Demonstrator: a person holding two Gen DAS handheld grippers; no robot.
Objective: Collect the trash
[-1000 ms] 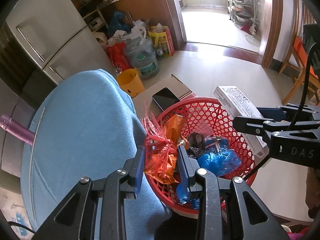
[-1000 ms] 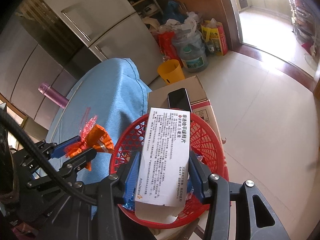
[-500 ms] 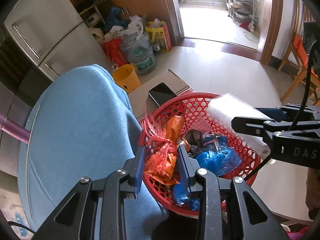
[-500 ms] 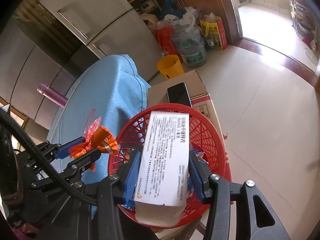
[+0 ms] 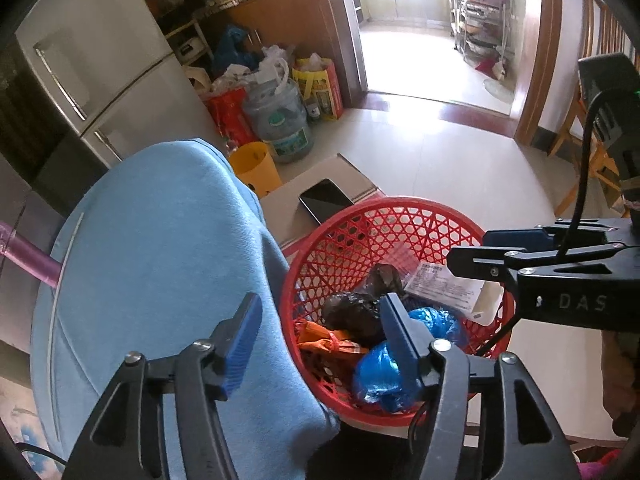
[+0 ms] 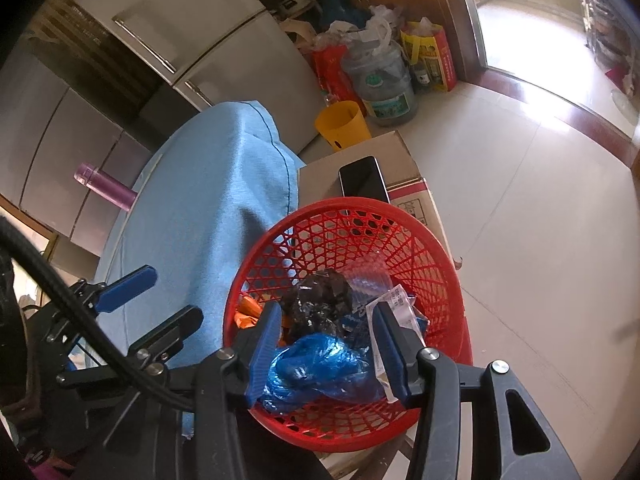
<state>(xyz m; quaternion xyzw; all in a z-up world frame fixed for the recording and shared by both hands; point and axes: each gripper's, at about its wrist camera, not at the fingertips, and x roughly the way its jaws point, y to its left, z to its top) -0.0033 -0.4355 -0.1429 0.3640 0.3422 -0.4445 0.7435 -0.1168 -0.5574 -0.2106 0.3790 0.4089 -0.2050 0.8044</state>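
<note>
A red mesh basket [image 5: 400,204] [image 6: 352,202] holds trash: an orange wrapper [image 5: 328,340] [image 6: 248,312], a black bag [image 5: 356,312], blue plastic [image 5: 376,372] [image 6: 320,364] and a white printed box [image 5: 444,286] [image 6: 396,300]. My left gripper [image 5: 320,332] hovers over the basket's near left rim. Its jaws are opening with nothing between them, and the wrapper lies below in the basket. My right gripper [image 6: 326,354] stands open over the basket. The white box leans in the basket beside its right finger, not clamped.
The basket sits on a cardboard box [image 5: 288,200] with a black phone [image 5: 324,200] on it. A blue cloth-covered seat [image 5: 160,260] presses against the basket's left. A yellow bin [image 5: 256,168], a water jug [image 5: 280,120], bags and a fridge stand behind. Tiled floor lies to the right.
The left jaws spread and the orange wrapper dropped into the basket. The white box left the right jaws and now lies in the basket. Both hands stayed over the basket.
</note>
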